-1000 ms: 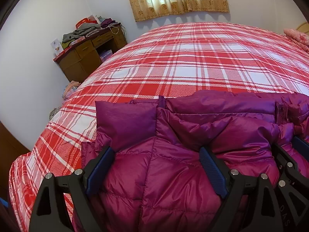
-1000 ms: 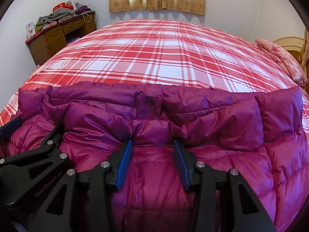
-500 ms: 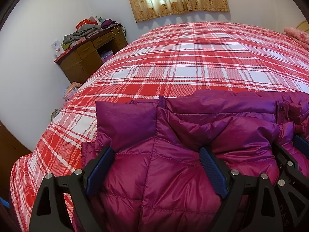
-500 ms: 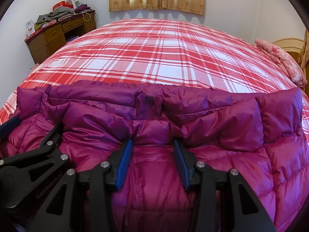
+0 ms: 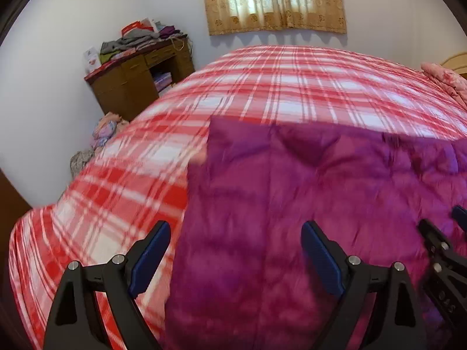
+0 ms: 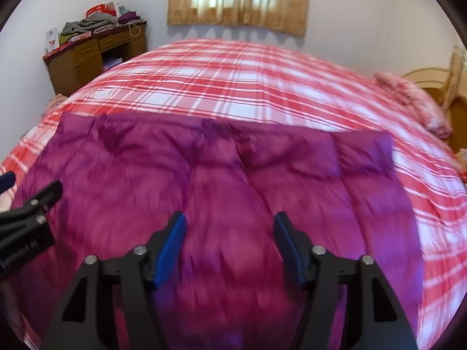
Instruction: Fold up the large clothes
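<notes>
A magenta puffer jacket (image 5: pixel 306 204) lies flat in a folded block on the red plaid bed (image 5: pixel 262 87); it also shows in the right wrist view (image 6: pixel 219 180). My left gripper (image 5: pixel 236 250) is open and empty above the jacket's left edge. My right gripper (image 6: pixel 229 242) is open and empty above the jacket's middle. Each gripper shows at the edge of the other's view. Both views are motion-blurred.
A wooden desk (image 5: pixel 137 81) piled with clothes stands at the far left by the wall. Clothes lie on the floor (image 5: pixel 102 134) beside the bed. A pink pillow (image 6: pixel 414 102) and a headboard (image 6: pixel 432 81) are at the right. A curtained window (image 6: pixel 236 0) is behind.
Both grippers have pulled back and up off the jacket. The right gripper's jaws have spread wider. The jacket's top edge now lies flatter.
</notes>
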Available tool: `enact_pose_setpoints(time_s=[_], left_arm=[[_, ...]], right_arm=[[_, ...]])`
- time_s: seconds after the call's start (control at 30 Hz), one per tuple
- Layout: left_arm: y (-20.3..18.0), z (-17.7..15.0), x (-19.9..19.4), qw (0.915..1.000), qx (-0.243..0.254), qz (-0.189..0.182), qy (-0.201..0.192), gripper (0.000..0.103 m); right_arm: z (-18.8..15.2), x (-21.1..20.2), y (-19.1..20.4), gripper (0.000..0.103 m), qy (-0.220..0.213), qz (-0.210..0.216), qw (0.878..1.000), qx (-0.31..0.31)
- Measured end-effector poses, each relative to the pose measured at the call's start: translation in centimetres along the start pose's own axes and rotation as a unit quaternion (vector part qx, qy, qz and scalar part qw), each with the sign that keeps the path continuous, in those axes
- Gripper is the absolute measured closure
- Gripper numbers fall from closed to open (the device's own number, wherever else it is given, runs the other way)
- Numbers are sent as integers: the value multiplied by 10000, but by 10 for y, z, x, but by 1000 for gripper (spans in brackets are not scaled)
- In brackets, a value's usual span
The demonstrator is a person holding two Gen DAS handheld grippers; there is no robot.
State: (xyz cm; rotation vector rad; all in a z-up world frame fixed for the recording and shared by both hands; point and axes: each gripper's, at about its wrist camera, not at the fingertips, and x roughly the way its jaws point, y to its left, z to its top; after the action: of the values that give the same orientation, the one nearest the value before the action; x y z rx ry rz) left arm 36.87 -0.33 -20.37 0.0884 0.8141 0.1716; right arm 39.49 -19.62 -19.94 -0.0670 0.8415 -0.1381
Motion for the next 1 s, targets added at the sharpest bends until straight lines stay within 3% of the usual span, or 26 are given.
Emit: enact_pose_setpoints(time_s=[0.13,0.5,0.73,0.87,1.0], left_arm=[[-1,-24,6,9998,-24,97,-195,11],[-2,-25,6,9999,0,114,-129,11],[45,-54,-34,9973,-718,112,-147,11],[66,-75,-27,9904,-1324,-337,223,11],[57,-76,-20,9892,-1294,-641,244,12]], right_arm=[[-24,2,13,35,-186,-333,9987,-327],[-21,14,9,33,-33,-260,9993,-284],[-38,-27,-6,29,-243,6,9997,35],[-67,-55,-4,27,-379,21,9993,35],[-78,-47,2,26,-411,-171,9988,-195]])
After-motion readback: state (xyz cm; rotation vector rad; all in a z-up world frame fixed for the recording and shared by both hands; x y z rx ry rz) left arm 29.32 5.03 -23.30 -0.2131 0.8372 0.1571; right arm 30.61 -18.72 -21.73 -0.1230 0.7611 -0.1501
